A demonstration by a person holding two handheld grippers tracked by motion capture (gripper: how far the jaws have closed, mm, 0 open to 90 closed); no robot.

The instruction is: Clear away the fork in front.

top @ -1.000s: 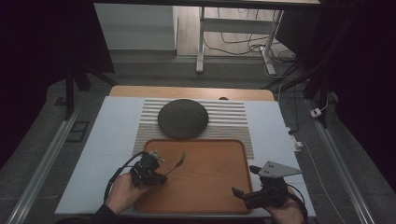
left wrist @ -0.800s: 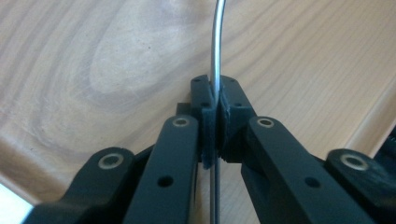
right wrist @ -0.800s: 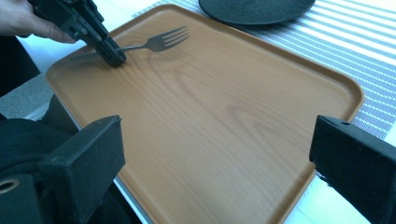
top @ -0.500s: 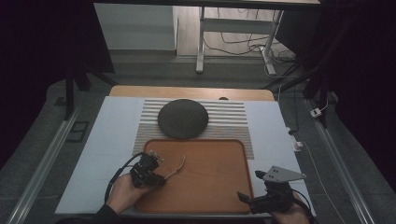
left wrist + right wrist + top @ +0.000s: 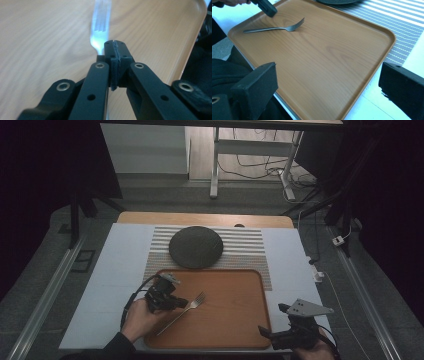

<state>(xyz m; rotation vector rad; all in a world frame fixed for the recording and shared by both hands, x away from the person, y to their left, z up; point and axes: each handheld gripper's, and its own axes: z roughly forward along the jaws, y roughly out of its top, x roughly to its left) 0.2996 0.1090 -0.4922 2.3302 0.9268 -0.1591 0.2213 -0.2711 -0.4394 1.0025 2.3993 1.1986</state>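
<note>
Slim metal fork (image 5: 183,310), four tines, laid flat on rect. wood-grain tray (image 5: 240,320) w/ rounded rim; left claw (image 5: 170,301) pressed together, right claw (image 5: 272,334) spread wide.

A staged recording space in a lab or workshop is suggested rather than a home. The counter (image 5: 120,270) is covered with a pale sheet and flanked by metal rails (image 5: 47,292) set along the grey floor. Black curtains (image 5: 45,165) are hung on both sides, and loose cables (image 5: 260,167) are strewn beneath a white frame table (image 5: 250,145) behind. A dining setup is imitated by a striped placemat (image 5: 245,247), a dark plate (image 5: 195,247) and a wooden tray (image 5: 235,310).
</note>
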